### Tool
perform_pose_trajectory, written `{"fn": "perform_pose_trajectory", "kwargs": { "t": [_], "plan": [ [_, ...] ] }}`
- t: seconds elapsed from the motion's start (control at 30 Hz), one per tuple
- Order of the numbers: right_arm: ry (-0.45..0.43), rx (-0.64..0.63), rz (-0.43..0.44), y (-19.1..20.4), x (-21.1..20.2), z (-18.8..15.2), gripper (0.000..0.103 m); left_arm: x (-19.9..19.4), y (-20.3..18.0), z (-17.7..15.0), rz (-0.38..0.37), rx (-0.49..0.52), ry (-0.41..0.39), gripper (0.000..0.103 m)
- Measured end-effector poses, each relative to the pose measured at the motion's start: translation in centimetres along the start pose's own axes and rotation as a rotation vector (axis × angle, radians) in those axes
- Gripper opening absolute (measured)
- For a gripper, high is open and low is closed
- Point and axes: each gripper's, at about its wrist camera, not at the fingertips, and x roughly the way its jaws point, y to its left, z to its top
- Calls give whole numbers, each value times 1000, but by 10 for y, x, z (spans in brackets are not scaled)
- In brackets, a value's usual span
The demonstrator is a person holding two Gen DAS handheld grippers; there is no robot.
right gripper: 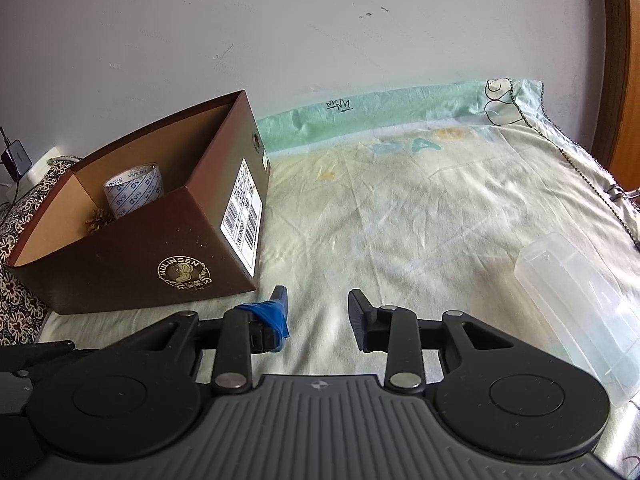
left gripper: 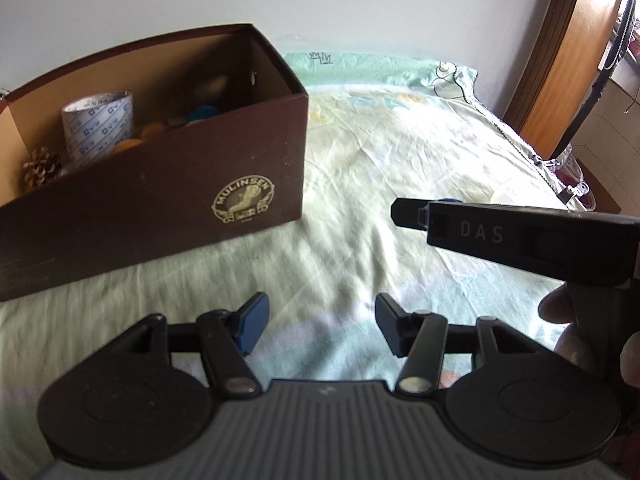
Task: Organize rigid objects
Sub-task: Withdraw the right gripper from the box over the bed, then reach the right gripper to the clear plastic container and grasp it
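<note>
A brown cardboard shoe box (left gripper: 160, 184) stands open on the bed at the left; it also shows in the right wrist view (right gripper: 132, 256). Inside it are a roll of printed tape (left gripper: 98, 128), a pine cone (left gripper: 40, 168) and several orange and blue round things (left gripper: 176, 124). A clear plastic case (right gripper: 580, 308) lies on the sheet at the right. My left gripper (left gripper: 320, 328) is open and empty, low over the sheet in front of the box. My right gripper (right gripper: 320, 312) is open and empty, to the right of the box; its body (left gripper: 500, 236) shows in the left wrist view.
The bed is covered with a pale green sheet (right gripper: 400, 208) with faint cartoon prints, against a white wall. A wooden door frame (left gripper: 572, 52) stands at the right. A patterned cloth (right gripper: 16, 240) and a charger (right gripper: 16, 156) lie left of the box.
</note>
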Motion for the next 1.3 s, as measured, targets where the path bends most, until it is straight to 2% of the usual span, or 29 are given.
{"fn": "perform_pose_trajectory", "kwargs": {
  "t": [0.33, 0.77, 0.9, 1.03, 1.3],
  "plan": [
    [29, 31, -23, -22, 2, -7, 17, 12, -18, 0, -32, 51, 29, 57],
    [52, 88, -118, -69, -10, -19, 18, 30, -44, 1, -120, 126, 62, 57],
    [22, 158, -167, -90, -19, -19, 19, 32, -49, 3, -145, 142, 61, 57],
    [-5, 225, -177, -111, -27, -16, 18, 34, -52, 3, -163, 157, 57, 57],
    [-100, 261, -223, -136, -40, 4, 19, 40, -66, 6, -194, 203, 61, 56]
  ]
}}
